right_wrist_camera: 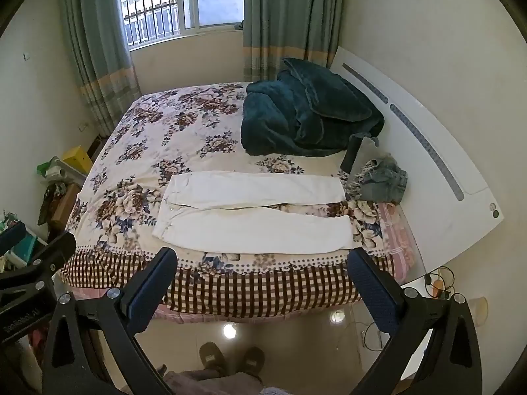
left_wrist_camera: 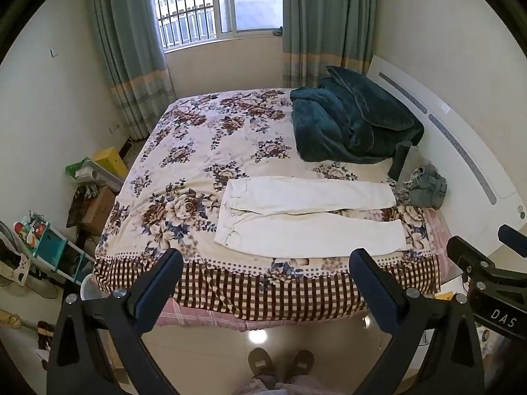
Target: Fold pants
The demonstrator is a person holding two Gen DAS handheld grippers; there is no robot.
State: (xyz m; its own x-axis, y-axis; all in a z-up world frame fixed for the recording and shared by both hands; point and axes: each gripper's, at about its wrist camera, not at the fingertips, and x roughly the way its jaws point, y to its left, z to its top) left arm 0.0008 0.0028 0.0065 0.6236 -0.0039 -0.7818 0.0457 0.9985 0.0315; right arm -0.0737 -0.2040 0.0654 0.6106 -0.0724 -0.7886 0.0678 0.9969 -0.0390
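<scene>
Left tongs [left_wrist_camera: 266, 263]: spread wide, nothing between the fingers, held in the air over the floor in front of the bed's near edge. Blue pads [left_wrist_camera: 374, 291] faced inward. Right tongs [right_wrist_camera: 262, 263]: likewise released and empty, at about the same height and stand-off from the bed. Each wrist view caught the other tool's black frame at its outer margin, so the two were held side by side, apart.

Pants [left_wrist_camera: 306, 217]: white, laid flat on the bed [left_wrist_camera: 184, 171], close to the near edge and just beyond both tongs. Waistband lay to the left, both legs ran out to the right. The legs lay parallel, the far one and the near one separated by a narrow gap that widened toward the cuffs. Unfolded; neither tongs touched the cloth.

Bed cover: floral print on cream, with a brown checked border hanging over the near side.

Further out: a dark teal blanket [left_wrist_camera: 352, 121] was heaped at the far right of the bed against the white headboard [left_wrist_camera: 461, 138]. A small bundle of denim [left_wrist_camera: 423, 189] sat just past the pants' cuffs, near the headboard. Window [left_wrist_camera: 214, 3] with bars behind the bed, grey-green curtains [left_wrist_camera: 131, 49] on either side. Slippered feet [left_wrist_camera: 280, 363] on the tiled floor below the tongs. Boxes and clutter [left_wrist_camera: 95, 177] to the bed's left.
</scene>
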